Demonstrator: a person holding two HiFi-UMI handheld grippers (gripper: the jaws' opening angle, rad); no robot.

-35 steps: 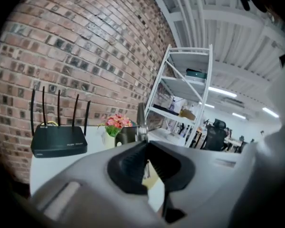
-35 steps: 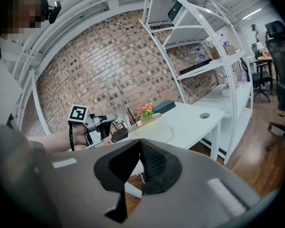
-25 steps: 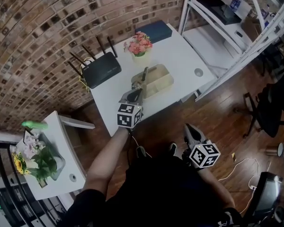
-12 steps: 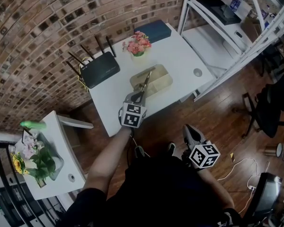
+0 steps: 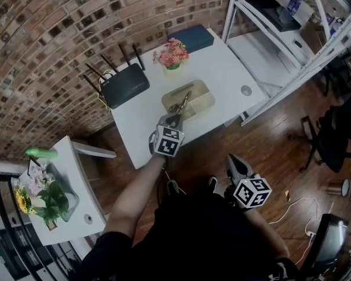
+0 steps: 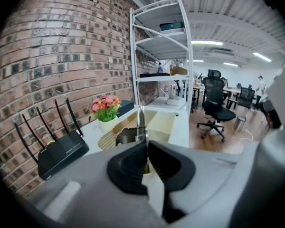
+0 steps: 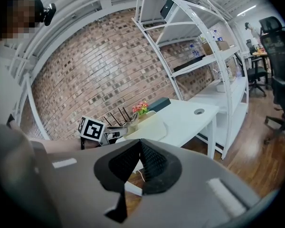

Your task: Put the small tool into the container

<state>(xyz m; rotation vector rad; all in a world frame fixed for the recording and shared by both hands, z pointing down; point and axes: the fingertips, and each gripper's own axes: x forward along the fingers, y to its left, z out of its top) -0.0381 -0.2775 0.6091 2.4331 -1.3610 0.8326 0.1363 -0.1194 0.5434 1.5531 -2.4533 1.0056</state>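
Head view, looking steeply down. A white table (image 5: 222, 69) fills the picture from 10 to 2 o'clock. At its near edge, just above centre, the left gripper (image 5: 173, 119) has its jaws shut tight on the tool (image 5: 182, 104), a slim metal piece with dark handles. The tool points toward 1 o'clock, and its far end lies over the open beige container (image 5: 205, 101); whether it touches the bottom cannot be told. A black router (image 5: 124, 85) sits at 10 o'clock from the container, and pink flowers (image 5: 171, 54) at 12. The right gripper (image 5: 234, 161) hangs off the table over the wooden floor, at 4 o'clock from the container and well apart from it.

Left gripper view. The two dark jaws meet at centre and pinch the tool (image 6: 141, 122), whose thin metal shaft stands straight up toward 12 o'clock. The container (image 6: 162, 122) lies just beyond it, at 1 o'clock. The router (image 6: 61, 151) is at 9 o'clock, the flowers (image 6: 104, 106) at 11, a white shelf (image 6: 161, 56) at 12 and an office chair (image 6: 213, 103) at 3.

Right gripper view. The jaws are pressed together with nothing between them. Beyond them, at 10 o'clock, the left gripper's marker cube (image 7: 91, 128) shows beside the table's (image 7: 185, 115) near edge. The container (image 7: 149, 122) is at 12 o'clock.
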